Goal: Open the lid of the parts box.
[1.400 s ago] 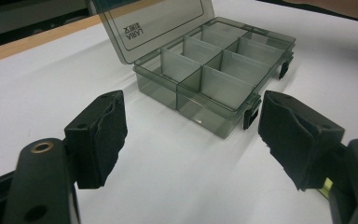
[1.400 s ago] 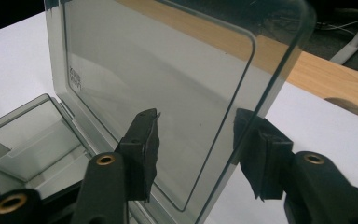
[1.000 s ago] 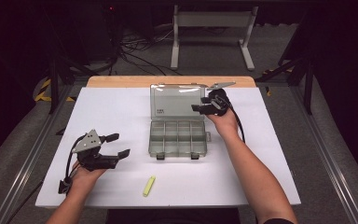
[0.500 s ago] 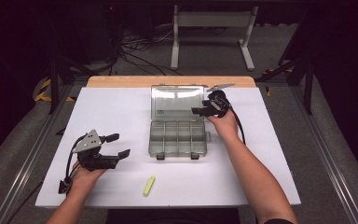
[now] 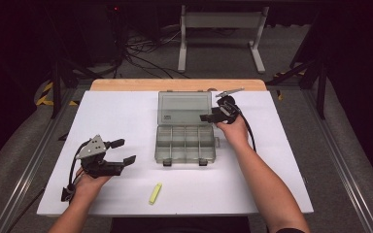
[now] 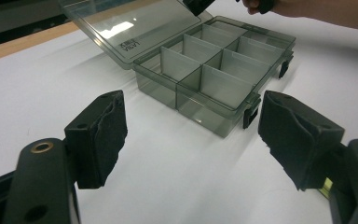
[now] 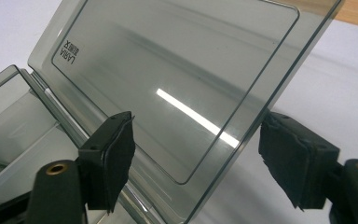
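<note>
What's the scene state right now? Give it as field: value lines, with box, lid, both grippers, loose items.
box: clear grey compartment box at mid table, compartments look empty
lid: lid open, tilted back
right gripper: right gripper at the lid's right edge; jaws have just been opening, edge between the pads, not pressed
left gripper: left gripper open, holding nothing, left of the box
loose items: yellow-green stick near the table's front edge
surface: white table

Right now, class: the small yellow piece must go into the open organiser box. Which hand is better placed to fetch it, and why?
Left. The left gripper is open near the yellow piece; the right gripper is at the box lid.
</note>
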Demonstrator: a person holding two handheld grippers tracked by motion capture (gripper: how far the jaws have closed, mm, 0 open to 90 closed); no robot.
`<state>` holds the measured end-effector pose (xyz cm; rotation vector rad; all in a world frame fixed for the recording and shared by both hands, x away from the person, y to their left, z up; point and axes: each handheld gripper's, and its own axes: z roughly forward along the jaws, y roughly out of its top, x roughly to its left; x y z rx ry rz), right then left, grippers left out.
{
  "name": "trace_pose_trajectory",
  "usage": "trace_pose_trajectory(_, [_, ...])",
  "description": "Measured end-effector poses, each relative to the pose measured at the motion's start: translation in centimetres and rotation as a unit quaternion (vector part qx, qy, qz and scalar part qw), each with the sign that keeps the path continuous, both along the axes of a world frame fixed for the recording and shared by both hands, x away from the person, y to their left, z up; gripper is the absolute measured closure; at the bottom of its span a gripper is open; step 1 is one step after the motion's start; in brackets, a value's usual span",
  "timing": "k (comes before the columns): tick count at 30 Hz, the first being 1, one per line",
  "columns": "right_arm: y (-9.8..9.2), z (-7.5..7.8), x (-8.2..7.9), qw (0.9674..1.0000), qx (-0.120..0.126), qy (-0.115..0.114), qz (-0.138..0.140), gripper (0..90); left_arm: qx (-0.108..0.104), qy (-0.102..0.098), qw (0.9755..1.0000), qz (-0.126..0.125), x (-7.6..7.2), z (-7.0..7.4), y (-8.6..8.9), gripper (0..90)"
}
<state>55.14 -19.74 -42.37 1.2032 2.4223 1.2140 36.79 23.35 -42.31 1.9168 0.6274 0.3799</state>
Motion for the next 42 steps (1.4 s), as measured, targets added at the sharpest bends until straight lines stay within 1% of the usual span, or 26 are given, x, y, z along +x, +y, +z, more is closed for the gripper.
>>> trace_pose_trajectory(13, [-0.1,-0.3,0.2,1.0000,0.000,0.009,-0.001,24.5,0.001,-0.004,1.0000,0.001,0.0,0.0,0.1,24.4])
trace_pose_trajectory(17, [-0.3,-0.1,0.1,1.0000,0.004,0.006,-0.001,24.3,0.000,-0.002,1.0000,0.000,-0.1,0.0,0.0,24.5])
trace_pose_trajectory(18, [-0.4,0.0,0.1,1.0000,0.005,0.004,-0.004,24.0,0.001,-0.005,1.0000,0.000,0.0,0.1,0.0,24.4])
trace_pose_trajectory(21, [-0.7,0.4,-0.2,0.9998,0.014,-0.006,-0.010,23.7,0.000,-0.005,1.0000,0.001,-0.1,0.1,0.1,24.2])
trace_pose_trajectory(25, [-1.4,1.4,-1.3,0.9991,0.024,-0.031,-0.014,23.9,-0.005,-0.003,1.0000,0.002,-0.1,0.1,0.1,21.9])
trace_pose_trajectory(27, [-1.8,2.1,-2.2,0.9982,0.026,-0.051,-0.014,24.0,-0.008,-0.003,1.0000,0.001,-0.1,0.1,0.0,20.9])
trace_pose_trajectory(28, [-2.0,2.4,-2.6,0.9978,0.028,-0.058,-0.013,24.0,-0.008,-0.004,1.0000,0.001,-0.1,0.1,0.0,20.5])
trace_pose_trajectory(30, [-2.3,3.2,-3.7,0.9963,0.025,-0.081,-0.012,23.5,-0.009,-0.002,1.0000,-0.002,-0.1,0.2,-0.1,18.5])
trace_pose_trajectory(31, [-2.3,3.2,-3.7,0.9963,0.025,-0.081,-0.012,23.5,-0.009,-0.002,1.0000,-0.002,-0.1,0.2,-0.1,17.3])
trace_pose_trajectory(32, [-2.4,3.5,-4.1,0.9956,0.022,-0.091,-0.009,23.3,-0.012,-0.001,0.9999,-0.003,-0.1,0.2,-0.2,17.3])
trace_pose_trajectory(33, [-2.5,4.0,-4.7,0.9944,0.018,-0.104,-0.003,22.9,-0.013,-0.001,0.9999,-0.004,-0.1,0.2,-0.2,15.7])
trace_pose_trajectory(35, [-2.5,4.7,-5.5,0.9927,0.018,-0.119,0.003,22.4,-0.016,0.000,0.9999,-0.005,-0.2,0.3,-0.3,14.1])
trace_pose_trajectory(36, [-2.5,5.2,-6.0,0.9913,0.015,-0.130,0.009,22.3,-0.017,-0.001,0.9998,-0.004,-0.2,0.4,-0.3,13.4])
trace_pose_trajectory(37, [-2.4,5.6,-6.5,0.9900,0.011,-0.140,0.013,22.1,-0.015,-0.006,0.9999,-0.004,-0.2,0.4,-0.3,13.0])
trace_pose_trajectory(39, [-2.2,6.0,-7.5,0.9870,0.004,-0.160,0.019,21.8,-0.015,-0.006,0.9999,-0.004,-0.2,0.5,-0.3,12.5])
trace_pose_trajectory(42, [-2.2,6.3,-8.8,0.9830,0.003,-0.182,0.025,21.8,-0.012,-0.009,0.9999,-0.007,-0.3,0.7,-0.5,11.6])
